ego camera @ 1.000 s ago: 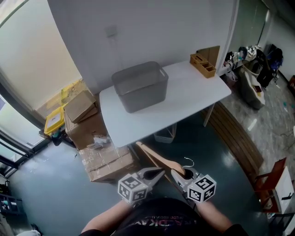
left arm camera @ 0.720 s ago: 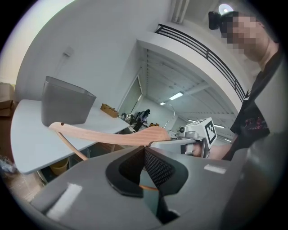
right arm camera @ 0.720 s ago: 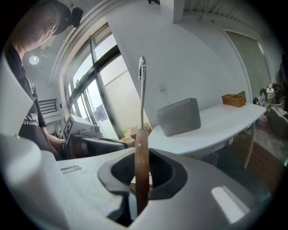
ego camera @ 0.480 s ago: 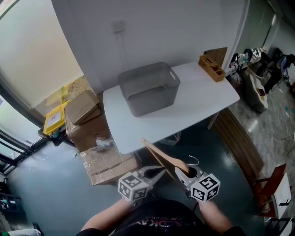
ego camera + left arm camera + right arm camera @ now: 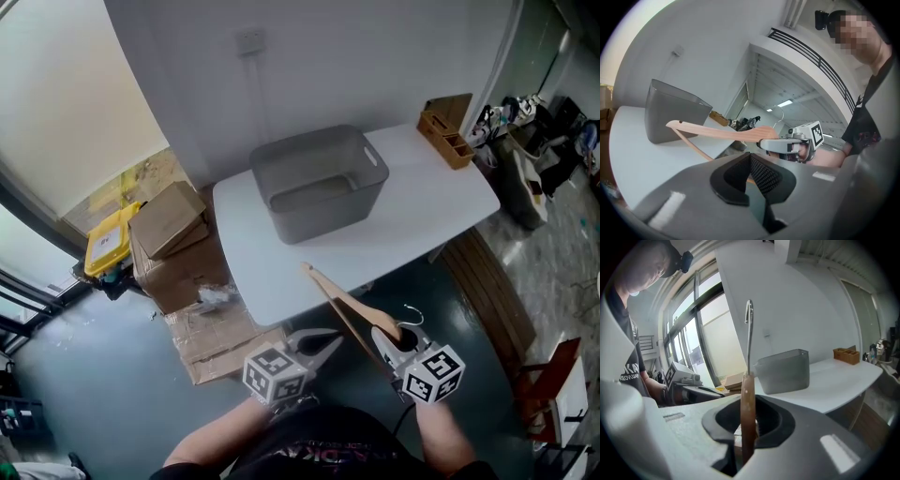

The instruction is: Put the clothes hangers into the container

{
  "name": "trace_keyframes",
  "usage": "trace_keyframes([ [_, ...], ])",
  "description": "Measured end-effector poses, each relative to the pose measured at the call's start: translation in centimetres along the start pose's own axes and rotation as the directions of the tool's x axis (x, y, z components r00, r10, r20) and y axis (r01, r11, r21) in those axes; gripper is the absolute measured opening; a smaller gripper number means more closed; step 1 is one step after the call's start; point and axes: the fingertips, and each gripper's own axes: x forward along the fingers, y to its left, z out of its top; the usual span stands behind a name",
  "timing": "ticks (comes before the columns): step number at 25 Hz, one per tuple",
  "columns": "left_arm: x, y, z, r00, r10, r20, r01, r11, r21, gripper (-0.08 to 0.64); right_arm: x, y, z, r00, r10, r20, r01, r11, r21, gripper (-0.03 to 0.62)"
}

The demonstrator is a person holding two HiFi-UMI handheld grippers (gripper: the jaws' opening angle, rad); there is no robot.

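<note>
A grey plastic container [image 5: 319,214] stands at the back of the white table [image 5: 272,272]; it also shows as the grey container [image 5: 670,115] and the grey container [image 5: 785,371]. My right gripper [image 5: 382,339] is shut on a wooden clothes hanger [image 5: 342,302] near its metal hook. I hold it in the air just short of the table's front edge, its arm pointing at the container. The hanger [image 5: 747,404] stands edge-on between the right gripper's [image 5: 746,427] jaws. My left gripper [image 5: 328,342] hovers beside it, pads together, holding nothing. The left gripper [image 5: 751,165] looks at the hanger [image 5: 717,133].
Cardboard boxes [image 5: 173,225] are stacked on the floor left of the table, with a yellow crate [image 5: 103,246] beyond. A wooden organiser [image 5: 448,136] sits at the table's far right corner. A slatted bench [image 5: 492,291] and a red chair [image 5: 553,366] stand to the right.
Both grippers and the held hanger have drifted right and a little nearer the table. The table and container have shifted right in the head view. The grip has not changed.
</note>
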Motion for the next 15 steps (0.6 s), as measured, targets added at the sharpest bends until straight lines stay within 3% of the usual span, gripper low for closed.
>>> trace_keyframes([
  [9,-0.7,4.1,3.8,1.0,-0.02,0.023,0.019,0.998,0.065,-0.002,3.7,-1.6,6.0,0.998,-0.026,0.06,0.031,0.996,-0.084,0.057],
  [15,-0.8,5.0,7.0,0.998,-0.022,0.059,0.015,0.993,0.121,-0.002,5.1,-1.5,10.7,0.998,0.011,0.065,0.003,0.976,-0.218,0.057],
])
